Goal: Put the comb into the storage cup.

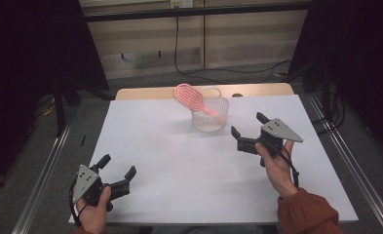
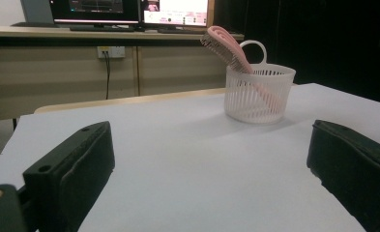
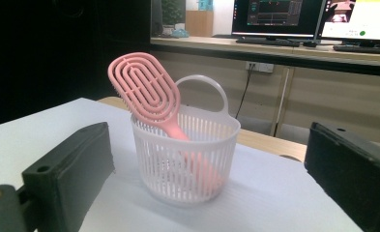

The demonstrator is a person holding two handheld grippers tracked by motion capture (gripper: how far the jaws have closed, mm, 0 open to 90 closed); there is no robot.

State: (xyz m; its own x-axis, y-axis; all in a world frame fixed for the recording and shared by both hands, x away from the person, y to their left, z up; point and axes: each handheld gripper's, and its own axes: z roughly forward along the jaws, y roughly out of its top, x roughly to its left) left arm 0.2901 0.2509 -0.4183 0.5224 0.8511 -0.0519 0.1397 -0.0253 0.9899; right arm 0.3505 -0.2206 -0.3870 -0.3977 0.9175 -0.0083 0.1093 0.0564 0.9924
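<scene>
White table, upper centre: pink hairbrush stands in a basket. Both jaws apart, right gripper nearest; likely approaching, next grasp needs alignment.

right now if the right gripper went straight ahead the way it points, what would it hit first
Most likely the white slatted basket holding the pink hairbrush: it sits between the right gripper's open jaws in that gripper's view, with bare table before it.
</scene>
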